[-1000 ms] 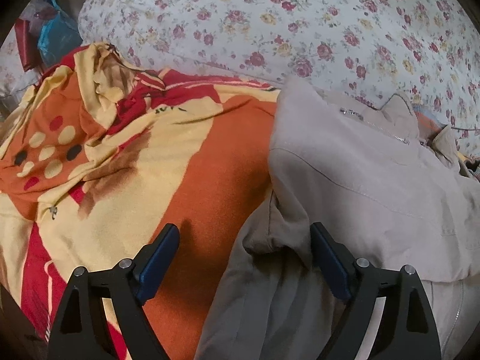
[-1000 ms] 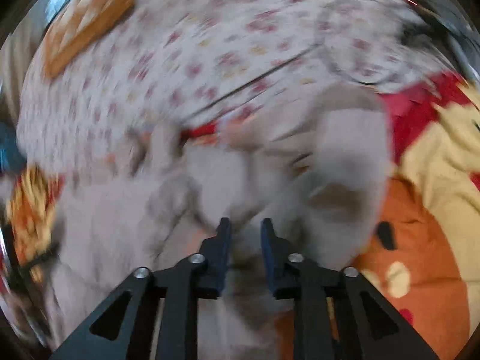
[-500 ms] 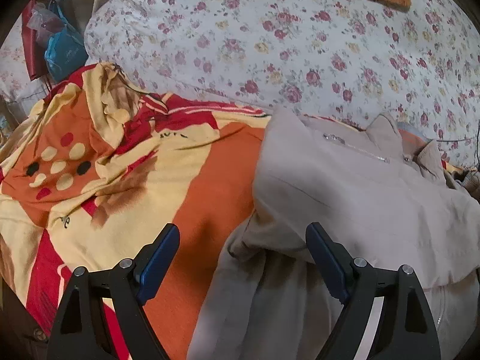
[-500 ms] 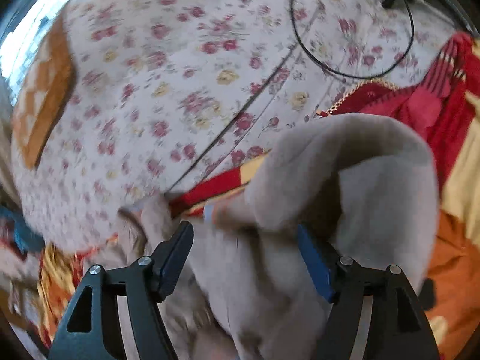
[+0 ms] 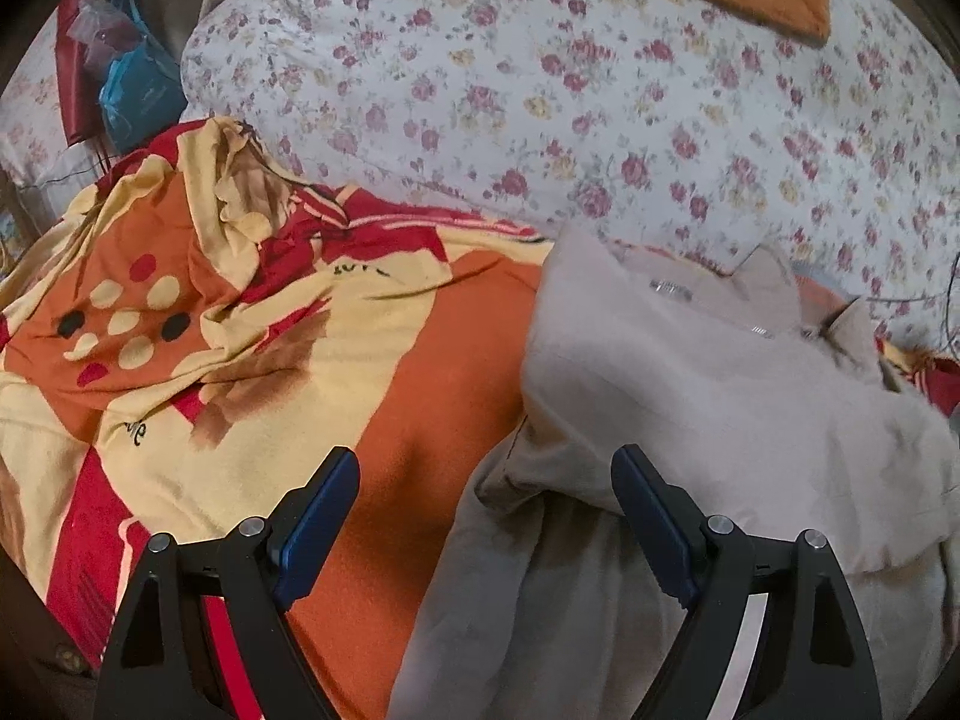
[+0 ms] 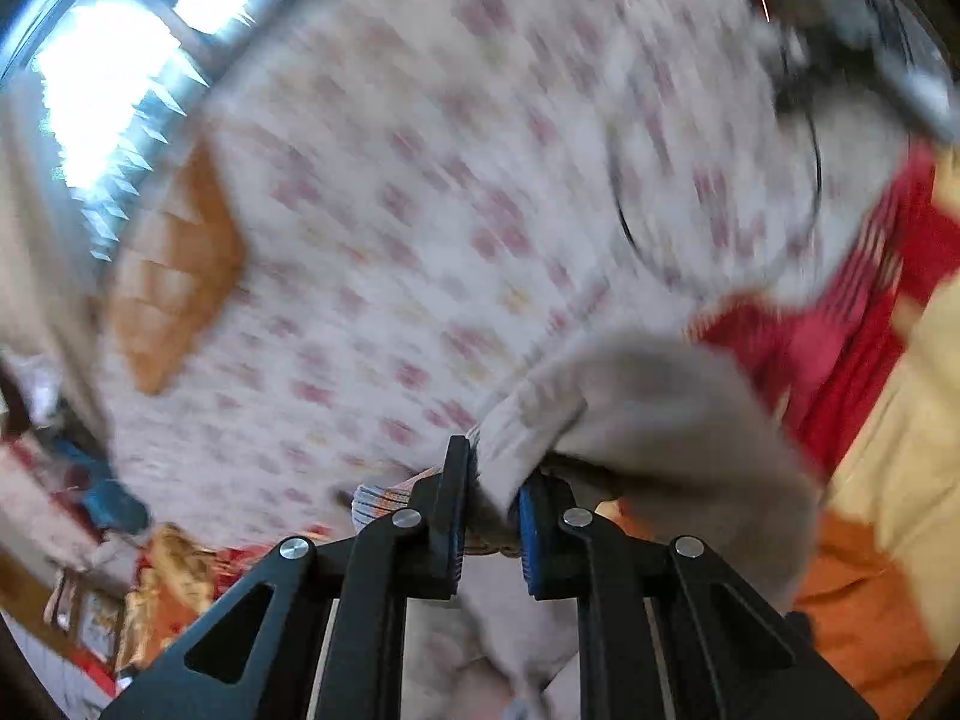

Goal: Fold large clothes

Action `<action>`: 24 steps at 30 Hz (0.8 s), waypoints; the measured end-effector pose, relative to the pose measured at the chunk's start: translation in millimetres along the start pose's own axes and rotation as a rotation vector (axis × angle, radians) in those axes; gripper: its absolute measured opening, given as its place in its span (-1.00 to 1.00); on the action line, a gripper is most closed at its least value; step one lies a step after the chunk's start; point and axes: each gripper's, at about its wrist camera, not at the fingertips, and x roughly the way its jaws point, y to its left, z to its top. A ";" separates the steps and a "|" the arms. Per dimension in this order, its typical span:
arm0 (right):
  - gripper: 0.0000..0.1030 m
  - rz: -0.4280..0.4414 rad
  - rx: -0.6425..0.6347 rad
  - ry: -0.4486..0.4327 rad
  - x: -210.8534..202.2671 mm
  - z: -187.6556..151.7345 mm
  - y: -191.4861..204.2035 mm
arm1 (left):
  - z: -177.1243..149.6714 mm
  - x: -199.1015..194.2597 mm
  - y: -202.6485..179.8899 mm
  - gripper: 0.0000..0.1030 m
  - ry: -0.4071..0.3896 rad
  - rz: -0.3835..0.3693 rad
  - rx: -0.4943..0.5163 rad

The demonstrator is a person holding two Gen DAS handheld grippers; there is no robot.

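Lying on the orange-and-yellow blanket [image 5: 384,372], the beige jacket [image 5: 708,396] is seen partly folded below the floral quilt [image 5: 600,90]. Left gripper [image 5: 485,510] is held wide open over the jacket's edge, nothing gripped. Right gripper [image 6: 491,516] is clamped on a jacket fold; that view is blurred.

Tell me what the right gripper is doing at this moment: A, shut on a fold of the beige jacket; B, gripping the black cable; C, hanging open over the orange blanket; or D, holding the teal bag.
A: in the right wrist view the right gripper has its fingers pressed onto a fold of the beige jacket, with the cloth bunched between them.
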 end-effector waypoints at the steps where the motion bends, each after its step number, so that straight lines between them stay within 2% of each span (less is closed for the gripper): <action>1: -0.74 0.020 -0.007 -0.031 -17.3 7.8 7.2 | -0.4 -3.6 0.2 0.67 -0.004 -0.006 -0.002; 6: -0.75 0.154 -0.057 -0.177 -98.8 42.5 55.1 | -1.8 -26.6 5.1 0.67 -0.032 -0.027 -0.002; 9: -0.75 0.250 -0.120 -0.175 -120.5 50.4 91.0 | -0.6 -40.9 11.9 0.67 -0.052 -0.030 -0.014; 11: -0.75 0.331 -0.156 -0.116 -119.4 46.6 115.0 | 0.8 -47.8 18.7 0.67 -0.064 -0.029 -0.034; 14: -0.75 0.428 -0.212 0.021 -94.6 25.8 156.6 | 1.2 -54.5 27.9 0.67 -0.071 -0.035 -0.063; 17: -0.75 0.460 -0.238 0.141 -56.2 -5.7 189.9 | -0.3 -57.6 36.9 0.67 -0.074 -0.033 -0.077; 22: -0.73 0.484 -0.243 0.358 39.1 -88.1 229.6 | -0.2 -45.9 43.6 0.67 -0.042 -0.031 -0.093; 23: -0.56 0.480 -0.239 0.396 59.0 -105.3 233.2 | 0.0 -43.9 44.2 0.67 -0.039 -0.029 -0.094; 24: -0.30 0.455 -0.252 0.459 77.5 -125.9 237.1 | 0.5 -41.4 44.7 0.67 -0.035 -0.028 -0.095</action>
